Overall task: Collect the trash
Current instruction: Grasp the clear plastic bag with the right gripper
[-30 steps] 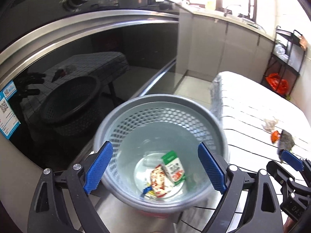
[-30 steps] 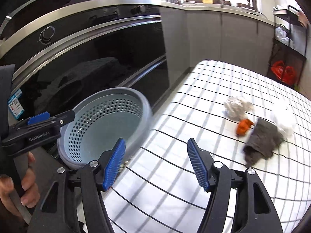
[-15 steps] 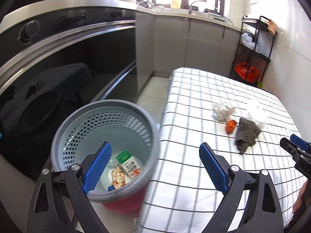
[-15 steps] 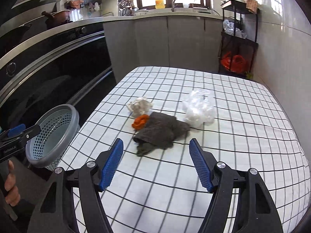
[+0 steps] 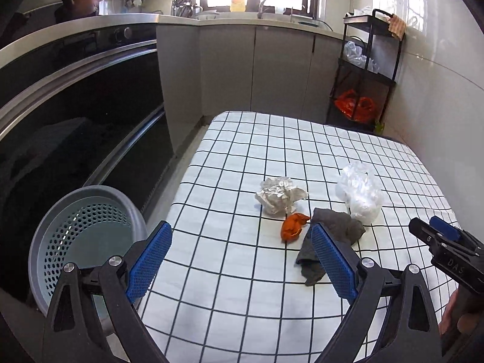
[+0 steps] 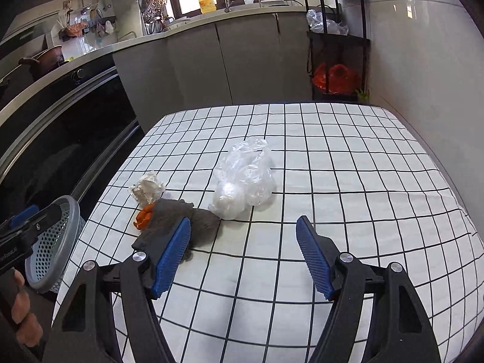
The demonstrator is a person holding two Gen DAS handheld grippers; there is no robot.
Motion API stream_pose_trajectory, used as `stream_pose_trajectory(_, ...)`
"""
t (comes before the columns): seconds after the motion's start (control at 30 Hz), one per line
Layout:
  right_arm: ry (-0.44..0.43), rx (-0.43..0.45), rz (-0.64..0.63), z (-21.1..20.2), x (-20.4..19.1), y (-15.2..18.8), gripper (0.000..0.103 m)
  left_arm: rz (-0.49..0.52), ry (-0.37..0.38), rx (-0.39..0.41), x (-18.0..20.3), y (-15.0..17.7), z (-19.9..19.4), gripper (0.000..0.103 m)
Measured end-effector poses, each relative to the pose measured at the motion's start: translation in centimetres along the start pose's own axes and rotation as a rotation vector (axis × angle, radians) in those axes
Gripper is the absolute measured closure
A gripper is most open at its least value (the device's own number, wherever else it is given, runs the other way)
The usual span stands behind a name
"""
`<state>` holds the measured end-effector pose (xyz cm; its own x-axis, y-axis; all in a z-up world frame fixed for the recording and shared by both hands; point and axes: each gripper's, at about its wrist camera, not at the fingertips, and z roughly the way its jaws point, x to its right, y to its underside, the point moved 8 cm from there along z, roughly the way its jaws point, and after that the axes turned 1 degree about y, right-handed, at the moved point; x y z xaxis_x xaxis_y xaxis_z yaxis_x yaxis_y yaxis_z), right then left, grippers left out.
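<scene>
Both my grippers spread and empty, right gripper (image 6: 243, 252) facing the plastic bag (image 6: 243, 186); I could snag the gray cloth (image 6: 178, 224) under its left finger.

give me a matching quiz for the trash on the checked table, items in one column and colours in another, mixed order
Items:
1. crumpled foil ball
2. small scrap
3. cloth
4. plastic bag

Colours:
A. dark grey
B. clear
C. silver
D. orange

Pairs: 1-C, 2-D, 3-A, 4-B
</scene>
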<state>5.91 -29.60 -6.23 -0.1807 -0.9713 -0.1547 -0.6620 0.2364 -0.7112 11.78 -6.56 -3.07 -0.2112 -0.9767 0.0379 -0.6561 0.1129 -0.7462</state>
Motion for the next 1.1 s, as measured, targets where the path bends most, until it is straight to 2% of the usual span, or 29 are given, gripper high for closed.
stream_pose_trajectory(0.13,0.004,-0.023,-0.012,2.5,0.1,-1.1,0.034,0.024,-0.006,-0.022,1.2,0.2,2.3,0.012)
stream_pose_trajectory(0.33,-0.006,-0.067,-0.016,6.4,-0.3,-2.0,0.034,0.014,-0.018,-0.061,1.0,0.9,4.5,0.012)
stream_pose_trajectory(0.57,0.026,-0.128,-0.02,10.2,-0.3,-2.1,0.033,0.019,-0.024,-0.072,1.0,1.1,5.2,0.012)
stream_pose_trajectory(0.8,0.045,-0.141,-0.025,11.7,-0.7,-2.2,0.034,0.028,-0.007,-0.088,1.7,1.6,5.4,0.012)
stream_pose_trajectory(0.87,0.038,-0.143,-0.024,11.8,-0.9,-2.2,0.048,0.033,-0.003,-0.091,1.9,1.8,5.4,0.012)
stream_pose_trajectory(0.97,0.018,-0.153,-0.031,11.9,-1.2,-2.1,0.061,0.042,0.002,-0.095,2.1,2.2,5.3,0.012)
stream_pose_trajectory(1.1,-0.005,-0.143,-0.037,11.3,-1.3,-2.1,0.068,0.051,0.018,-0.105,2.6,2.6,5.1,0.012)
